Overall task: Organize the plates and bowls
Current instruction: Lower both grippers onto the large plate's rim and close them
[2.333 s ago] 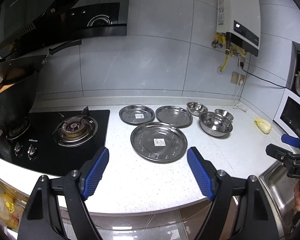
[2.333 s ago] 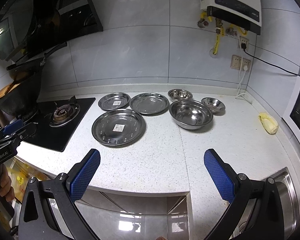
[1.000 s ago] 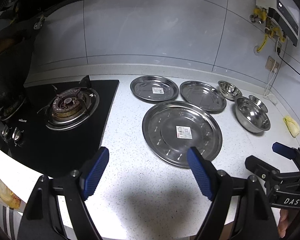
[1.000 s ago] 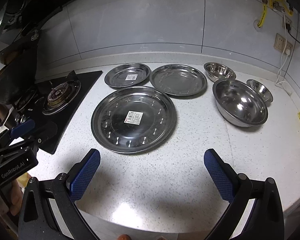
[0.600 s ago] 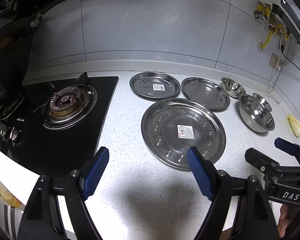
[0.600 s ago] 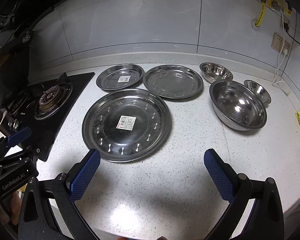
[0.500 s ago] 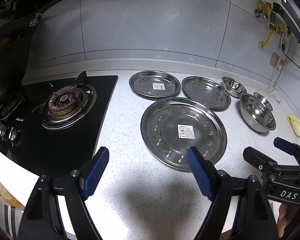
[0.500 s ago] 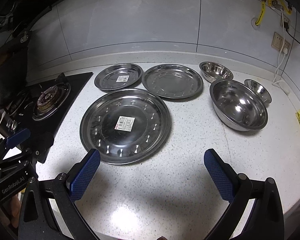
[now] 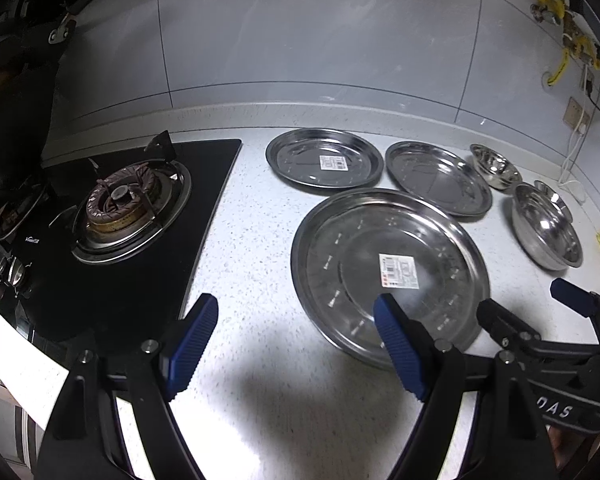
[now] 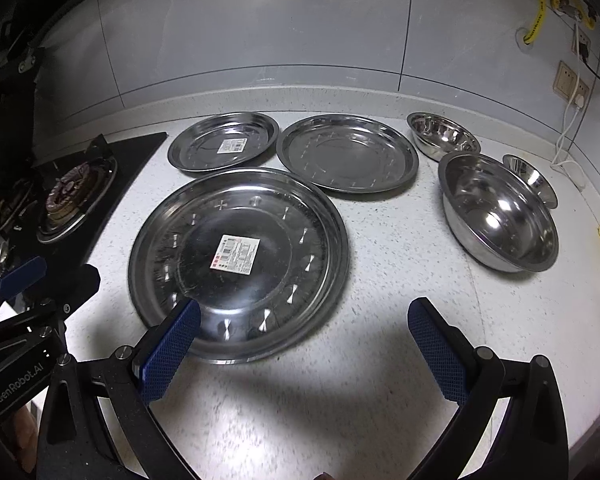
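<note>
Blue rubber pads line both tools, and on each the two fingers stand wide apart with nothing between them: the left gripper (image 9: 296, 344) hangs low over the near edge of the speckled white counter (image 10: 380, 360), its right finger in front of the near rim of the big plate (image 10: 240, 264), and the right gripper (image 10: 304, 344) hovers just right of it, its left finger overlapping the same rim in its own view. Whether either pad actually touches the metal cannot be told. The big plate, steel with a price sticker in its middle, lies flat and nearest of all. Beyond it sit two smaller plates side by side, the stickered plate (image 10: 224, 146) on the left next to the gas hob (image 9: 128, 208) and the plain plate (image 10: 348, 156) on the right. To the right stands the large bowl (image 10: 500, 216), with two small bowls (image 10: 444, 136) behind it near the wall. Nothing is stacked yet, so this looks like the reach before a first pick. The next move probably calls for lowering one finger under a thin rim and closing on it, since a flat plate offers little else to grab.
</note>
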`<state>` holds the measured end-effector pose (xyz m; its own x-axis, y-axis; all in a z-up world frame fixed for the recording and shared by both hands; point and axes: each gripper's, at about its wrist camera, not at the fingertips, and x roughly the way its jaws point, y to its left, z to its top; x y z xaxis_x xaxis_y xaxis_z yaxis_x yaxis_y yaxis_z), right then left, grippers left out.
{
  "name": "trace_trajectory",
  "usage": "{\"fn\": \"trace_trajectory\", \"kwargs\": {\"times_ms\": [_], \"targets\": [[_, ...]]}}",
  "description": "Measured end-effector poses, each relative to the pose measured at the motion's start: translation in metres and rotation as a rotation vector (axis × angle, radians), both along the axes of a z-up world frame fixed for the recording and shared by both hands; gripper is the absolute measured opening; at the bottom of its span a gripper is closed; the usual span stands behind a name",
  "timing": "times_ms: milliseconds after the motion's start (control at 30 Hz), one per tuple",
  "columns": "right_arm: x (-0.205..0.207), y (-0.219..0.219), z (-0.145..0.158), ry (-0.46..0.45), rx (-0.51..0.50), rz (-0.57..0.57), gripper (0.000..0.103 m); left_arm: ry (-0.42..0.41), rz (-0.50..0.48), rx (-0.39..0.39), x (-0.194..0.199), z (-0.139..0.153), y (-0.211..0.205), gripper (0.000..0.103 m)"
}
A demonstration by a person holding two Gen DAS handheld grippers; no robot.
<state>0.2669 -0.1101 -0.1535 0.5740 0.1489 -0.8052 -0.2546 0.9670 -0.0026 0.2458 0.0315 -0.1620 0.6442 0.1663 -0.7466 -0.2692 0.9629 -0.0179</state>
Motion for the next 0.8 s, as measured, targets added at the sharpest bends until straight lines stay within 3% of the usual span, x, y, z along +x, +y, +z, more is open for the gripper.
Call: {"fn": "trace_trajectory", "kwargs": {"times_ms": [400, 800], "targets": [[0.036, 0.019, -0.038, 0.048, -0.041, -0.032, 0.102, 0.081, 0.046, 0.032, 0.047, -0.042, 0.012, 0.08], [0.052, 0.012, -0.063, 0.106, -0.049, -0.022, 0.102, 0.142, 0.036, 0.007, 0.064, -0.069, 0.015, 0.08]]}}
